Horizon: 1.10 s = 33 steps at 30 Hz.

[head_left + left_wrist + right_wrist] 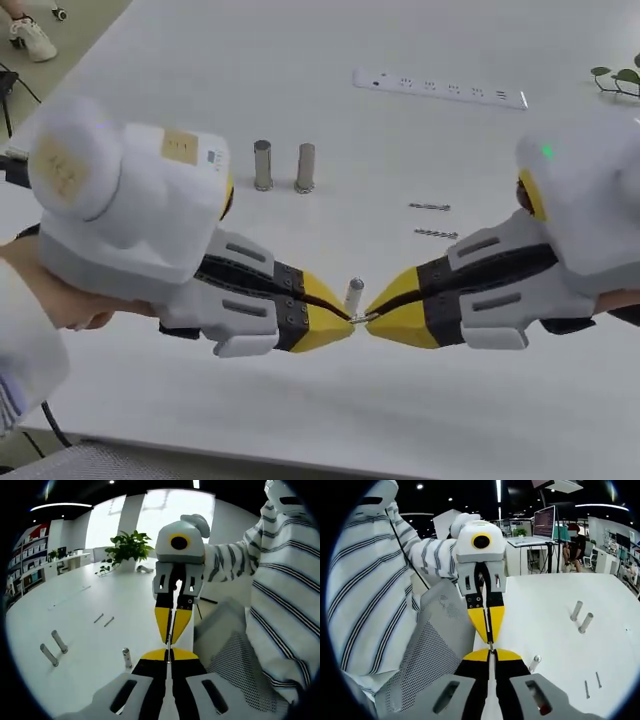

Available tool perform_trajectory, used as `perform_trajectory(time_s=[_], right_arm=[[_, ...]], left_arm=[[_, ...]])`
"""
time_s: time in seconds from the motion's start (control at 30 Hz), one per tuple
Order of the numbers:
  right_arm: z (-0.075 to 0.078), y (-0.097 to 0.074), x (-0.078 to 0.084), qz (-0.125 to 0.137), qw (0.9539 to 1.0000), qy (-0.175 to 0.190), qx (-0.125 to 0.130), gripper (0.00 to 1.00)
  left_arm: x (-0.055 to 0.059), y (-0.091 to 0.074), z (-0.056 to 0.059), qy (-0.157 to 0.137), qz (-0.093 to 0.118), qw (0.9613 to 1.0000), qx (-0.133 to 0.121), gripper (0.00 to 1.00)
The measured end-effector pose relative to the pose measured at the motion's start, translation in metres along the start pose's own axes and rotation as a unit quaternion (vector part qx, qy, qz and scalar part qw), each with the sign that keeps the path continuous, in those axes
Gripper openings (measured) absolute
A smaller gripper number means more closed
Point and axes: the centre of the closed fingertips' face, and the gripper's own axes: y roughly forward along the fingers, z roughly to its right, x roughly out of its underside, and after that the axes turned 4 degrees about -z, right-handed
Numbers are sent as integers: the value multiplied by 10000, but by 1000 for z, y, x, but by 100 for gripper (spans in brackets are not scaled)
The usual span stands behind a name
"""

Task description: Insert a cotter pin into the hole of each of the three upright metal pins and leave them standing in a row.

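Yellow tips on both tongs are nose to nose over the white table (300,410), down around 6 o'clock in the head view. The left gripper (345,323) comes in from 9 o'clock and the right gripper (373,322) from 3 o'clock. Both sets of jaws are squeezed together, each nipping one end of a thin cotter pin (360,319) that bridges the little gap between them (it's tiny, so how much of it each one has, I can't tell).

Right behind the tips, at 12 o'clock from them, the nearest metal pin (354,296) stands upright on the table. It's just beside the cotter pin, but I can't tell if they touch.

Well off toward 11 o'clock, a second metal pin (263,165) and a third metal pin (305,167) stand upright side by side, near each other but apart.

Toward 1 o'clock from the tips, a spare cotter pin (436,234) lies flat, with a loose cotter pin (429,207) just beyond it. A white power strip (440,88) sits further out the same way, and a bit of plant (620,80) pokes in at 2 o'clock.
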Motion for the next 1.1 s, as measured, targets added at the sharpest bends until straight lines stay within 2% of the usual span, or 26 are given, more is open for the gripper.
perform_trajectory(time_s=[0.1, 0.2, 0.37, 0.5, 0.63, 0.73, 0.87, 0.9, 1.03, 1.1], right_arm=[[-1, -1, 2, -30, 10000, -51, -13, 0], [-1, -3, 5, -15, 9999, 98, -109, 0], [-2, -5, 10, -29, 9999, 99, -118, 0], [-1, -5, 12, 2, 9999, 120, -49, 0], [1, -6, 13, 79, 9998, 151, 45, 0], [4, -7, 14, 122, 9997, 161, 138, 0], [12, -10, 19, 168, 9988, 306, 345, 0], [17, -11, 20, 222, 9977, 459, 452, 0], [30, -16, 28, 296, 9944, 642, 785, 0], [37, -19, 34, 302, 9921, 734, 972, 0]], left_arm=[[0, 1, 2, -53, -14, 10000, 62, 0], [-1, 3, 4, -35, -6, 9999, 101, 0], [-2, 7, 6, -4, 27, 9999, 106, 0], [-2, 9, 6, -109, 28, 9999, 100, 0], [-4, 10, 3, 102, 63, 9999, 12, 0], [-4, 9, 1, 103, 42, 9999, -27, 0], [-1, 10, -11, 162, -23, 9995, -274, 1], [0, 10, -15, 143, -22, 9993, -337, 1], [1, 9, -30, 83, 14, 9980, -629, 12], [2, 9, -39, 152, -18, 9967, -797, 16]])
